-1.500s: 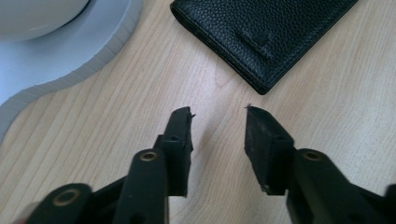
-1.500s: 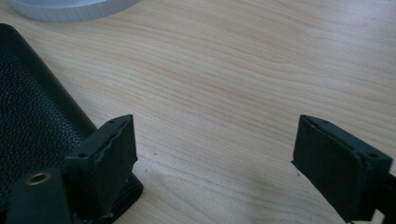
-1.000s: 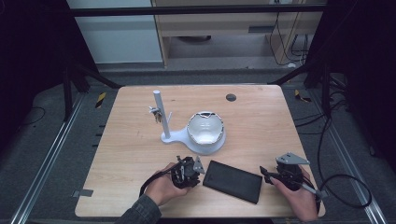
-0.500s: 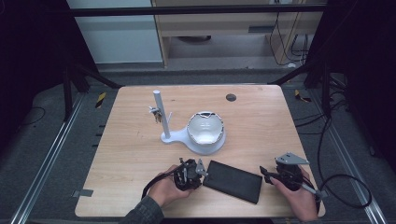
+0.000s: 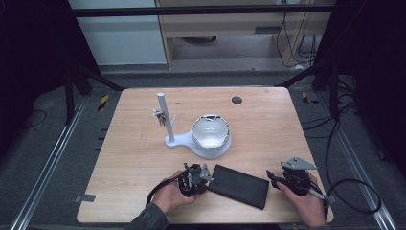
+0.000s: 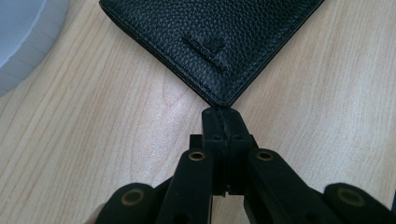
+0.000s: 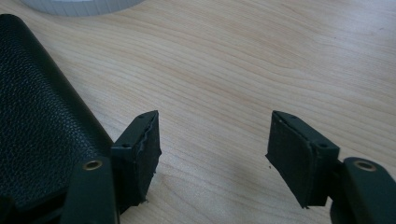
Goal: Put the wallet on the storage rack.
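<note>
a black wallet [image 5: 239, 186] lies flat on the table [image 5: 134, 158], its long axis running between the hands. the left hand-held gripper [image 6: 223, 116], jaws pressed together, touches its near corner; the right hand-held gripper [image 7: 212, 156], jaws spread, waits just beside the far end.

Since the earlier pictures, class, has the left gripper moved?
Yes, slightly: the left gripper has crept rightward toward the black wallet, judged against the white stand, and its shut jaws now meet the wallet's corner.
</note>
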{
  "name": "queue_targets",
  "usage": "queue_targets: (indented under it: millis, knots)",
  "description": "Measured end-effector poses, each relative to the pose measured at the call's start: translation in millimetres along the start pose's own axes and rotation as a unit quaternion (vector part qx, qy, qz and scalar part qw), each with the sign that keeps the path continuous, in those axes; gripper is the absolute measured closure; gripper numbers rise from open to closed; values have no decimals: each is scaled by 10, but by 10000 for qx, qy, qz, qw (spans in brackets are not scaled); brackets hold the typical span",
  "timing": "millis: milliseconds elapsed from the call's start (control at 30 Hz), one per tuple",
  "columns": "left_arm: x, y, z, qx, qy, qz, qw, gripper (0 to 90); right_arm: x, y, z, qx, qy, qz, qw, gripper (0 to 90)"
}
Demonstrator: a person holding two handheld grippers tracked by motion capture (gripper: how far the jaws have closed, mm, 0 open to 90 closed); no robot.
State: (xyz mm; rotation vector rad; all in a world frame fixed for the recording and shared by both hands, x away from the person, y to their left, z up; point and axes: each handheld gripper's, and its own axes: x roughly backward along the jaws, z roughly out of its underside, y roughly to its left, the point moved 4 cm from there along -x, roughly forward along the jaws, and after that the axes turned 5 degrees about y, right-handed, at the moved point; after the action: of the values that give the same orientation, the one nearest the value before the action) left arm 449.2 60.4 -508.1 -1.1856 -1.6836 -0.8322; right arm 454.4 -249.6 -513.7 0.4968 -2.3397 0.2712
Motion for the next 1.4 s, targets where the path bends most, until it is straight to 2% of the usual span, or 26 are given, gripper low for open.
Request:
queue_targets:
  millis: [100, 167, 300, 333, 367, 400, 433, 467, 500, 533, 633, 667, 767, 800, 1000, 1067, 1200, 1233, 1267, 1367, 1400]
  knots:
    - [-4, 6, 20, 95, -124, 16, 9999, 898, 16, 30, -16, 148, -52, -21, 9999, 368]
    - [-7, 11, 37, 147, -220, 41, 9996, 899, 26, 55, -25, 156, -61, -53, 9998, 369]
    - [5, 22, 59, 245, -458, 55, 9986, 899, 54, 210, -70, 336, -157, -273, 9989, 361]
    - [13, 21, 58, 251, -498, 44, 9984, 898, 62, 323, -87, 480, -164, -410, 9979, 342]
    - [24, 23, 59, 240, -529, 36, 9983, 898, 62, 323, -87, 480, -164, -410, 9979, 342]
    - [44, 28, 58, 263, -616, 16, 9978, 898, 74, 454, -104, 613, -208, -612, 9960, 306]
    - [44, 28, 58, 263, -616, 16, 9978, 898, 74, 454, -104, 613, -208, -612, 9960, 306]
    - [65, 39, 59, 323, -726, 31, 9968, 898, 86, 611, -120, 789, -224, -857, 9929, 260]
    - [65, 39, 59, 323, -726, 31, 9968, 898, 86, 611, -120, 789, -224, -857, 9929, 260]
    - [82, 52, 58, 394, -829, 33, 9958, 898, 94, 733, -134, 933, -217, -987, 9905, 225]
    - [86, 64, 57, 492, -921, 50, 9945, 898, 95, 869, -151, 1050, -214, -1149, 9876, 177]
    - [86, 64, 57, 492, -921, 50, 9945, 898, 95, 869, -151, 1050, -214, -1149, 9876, 177]
    - [78, 67, 43, 521, -942, 19, 9942, 898, 81, 981, -149, 1191, -148, -1305, 9841, 131]
    - [75, 68, 27, 545, -982, 1, 9937, 898, 69, 1040, -139, 1283, -81, -1389, 9819, 108]
    - [97, 59, -19, 531, -1038, 27, 9932, 897, 19, 1128, -113, 1438, 78, -1399, 9796, 87]
    - [110, 64, -35, 534, -1063, 37, 9929, 897, 1, 1135, -112, 1469, 95, -1337, 9800, 91]
    - [126, 81, -74, 652, -1226, 118, 9902, 896, -31, 1108, -105, 1542, 181, -1116, 9815, 115]
    - [127, 86, -84, 651, -1218, 156, 9903, 893, -37, 1096, -105, 1531, 199, -1069, 9822, 132]
    - [98, 78, -113, 647, -1240, 284, 9898, 887, -42, 1073, -105, 1506, 214, -985, 9834, 156]
    - [49, 65, -145, 580, -1166, 293, 9911, 882, -46, 1041, -110, 1502, 201, -898, 9844, 197]
    - [4, 59, -168, 510, -1057, 205, 9929, 877, -44, 1015, -114, 1452, 191, -835, 9857, 208]
